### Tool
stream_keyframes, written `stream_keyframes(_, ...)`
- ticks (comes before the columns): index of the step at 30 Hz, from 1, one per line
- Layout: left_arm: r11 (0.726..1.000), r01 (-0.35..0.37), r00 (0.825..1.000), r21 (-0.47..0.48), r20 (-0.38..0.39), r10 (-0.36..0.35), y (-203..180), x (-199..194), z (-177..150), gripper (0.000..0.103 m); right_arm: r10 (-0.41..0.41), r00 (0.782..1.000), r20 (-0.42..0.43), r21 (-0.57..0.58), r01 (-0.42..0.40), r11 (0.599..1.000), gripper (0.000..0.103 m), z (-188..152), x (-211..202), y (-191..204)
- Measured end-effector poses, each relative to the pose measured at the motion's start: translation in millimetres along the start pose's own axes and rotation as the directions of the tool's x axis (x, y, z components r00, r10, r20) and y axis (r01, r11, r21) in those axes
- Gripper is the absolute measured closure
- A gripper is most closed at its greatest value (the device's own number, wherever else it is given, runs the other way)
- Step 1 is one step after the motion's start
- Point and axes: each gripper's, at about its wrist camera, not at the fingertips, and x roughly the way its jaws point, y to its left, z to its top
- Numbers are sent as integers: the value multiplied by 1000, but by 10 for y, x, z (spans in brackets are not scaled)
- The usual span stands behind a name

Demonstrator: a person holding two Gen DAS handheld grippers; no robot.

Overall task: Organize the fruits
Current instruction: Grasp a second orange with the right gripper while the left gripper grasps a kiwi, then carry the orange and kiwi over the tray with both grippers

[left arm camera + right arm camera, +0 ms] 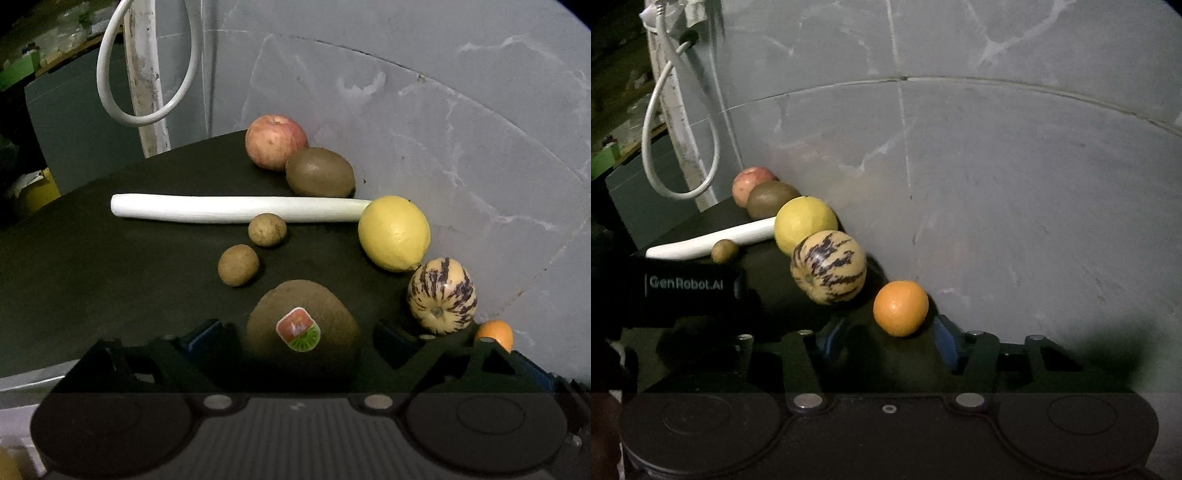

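**Both grippers straddle fruit on the dark table**

Your left gripper (301, 332) has its jaws apart around the stickered kiwi (302, 328) on the table (92, 277), pads clear. Your right gripper (890, 338) brackets the orange (900, 308) by the grey wall (997, 184); contact unclear. Beyond lie the striped melon (828, 266), lemon (805, 224), and leek (236, 208).
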Motion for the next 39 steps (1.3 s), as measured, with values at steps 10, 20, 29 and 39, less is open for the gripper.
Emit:
stream_keyframes(10,1000,17,1000,26,-21,-17,-32,62,64,35,-20,1000,13,43,20,999,63,57,110,-34)
stream_keyframes(20,1000,11,1000,5,-24,-11,-59,-23,-25,36,5,1000,25,-5,-5,1000,68,-23,-4,-61)
stream_keyframes(29,991,70,997,-117,-17,-72,15,-328,-372,37,66,998,6,-84,-65,994,68,-186,-308,-99)
stream_keyframes(39,974,142,990,-179,15,-142,77,-780,-630,37,112,994,0,-139,-111,984,68,-340,-759,-103)
